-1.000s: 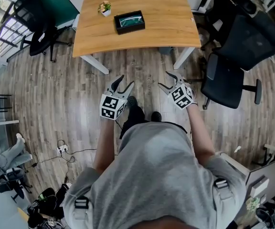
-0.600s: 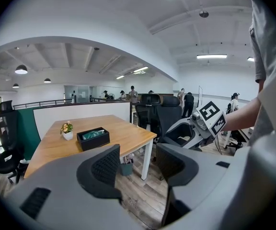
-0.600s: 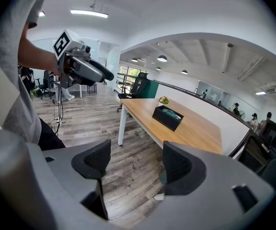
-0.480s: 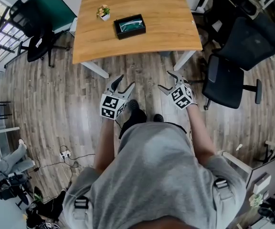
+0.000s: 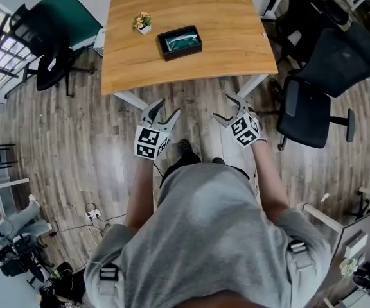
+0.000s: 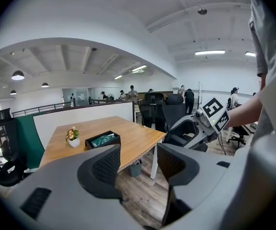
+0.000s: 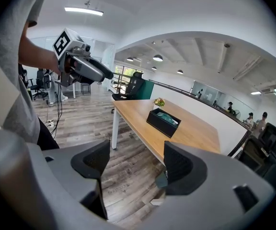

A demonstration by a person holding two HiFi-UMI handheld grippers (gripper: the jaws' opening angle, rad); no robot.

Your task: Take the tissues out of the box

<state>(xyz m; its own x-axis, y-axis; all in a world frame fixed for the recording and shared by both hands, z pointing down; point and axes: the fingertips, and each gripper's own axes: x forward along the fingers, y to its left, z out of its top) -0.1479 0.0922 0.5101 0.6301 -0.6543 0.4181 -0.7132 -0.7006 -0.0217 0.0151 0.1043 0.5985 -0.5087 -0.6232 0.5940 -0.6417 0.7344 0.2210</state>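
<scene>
Jaws on left gripper [image 5: 167,108] and right gripper [image 5: 223,106], just opened wider, gape empty before the tissue box [image 5: 180,42].

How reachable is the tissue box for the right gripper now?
Probably not yet: right gripper, jaws just opened wider and empty, hangs over floor short of the table; box sits mid-table. Path looks clear.

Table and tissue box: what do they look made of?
Table: wood or wood-look laminate top, with warm grain lines and a low sheen. The legs are white, probably painted metal. Tissue box: black and matte, with stiff straight walls. It could be leatherette, plastic or wood; it is too small to tell.
</scene>
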